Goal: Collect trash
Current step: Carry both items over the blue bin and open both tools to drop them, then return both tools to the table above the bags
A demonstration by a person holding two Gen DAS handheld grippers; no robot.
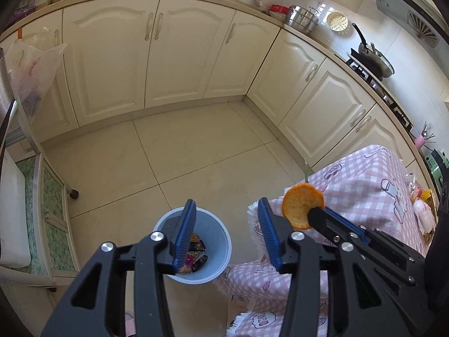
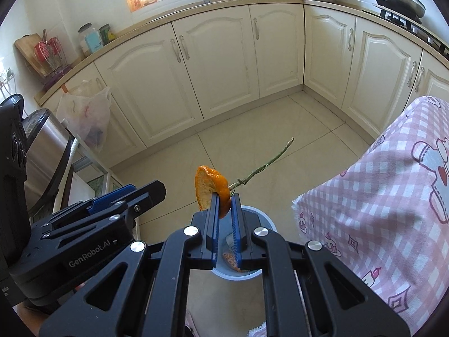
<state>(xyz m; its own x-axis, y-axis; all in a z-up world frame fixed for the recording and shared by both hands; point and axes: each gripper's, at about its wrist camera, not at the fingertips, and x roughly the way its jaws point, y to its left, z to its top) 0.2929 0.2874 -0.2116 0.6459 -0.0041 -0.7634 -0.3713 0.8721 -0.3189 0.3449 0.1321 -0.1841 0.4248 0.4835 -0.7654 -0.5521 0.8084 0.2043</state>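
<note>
Between pinching right hand-held gripper [image 2: 224, 210] pads, orange peel [image 2: 212, 189], seemingly above bin [image 2: 266, 221].

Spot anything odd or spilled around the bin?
No spill. The orange peel is pinched in the right tool with a twig sticking out, above the blue bin. Wrappers lie inside.

The pale tiled floor [image 1: 196, 151] is carrying a light blue bin [image 1: 221, 241], which is standing just beside the surface draped in a pink checked cloth [image 1: 362, 185]. Dark wrappers [image 1: 196, 255] are lying in the bin's bottom. On the cloth's far edge something pinkish [image 1: 422, 213] is resting — possibly packaging, though the view is distorted there.
</note>
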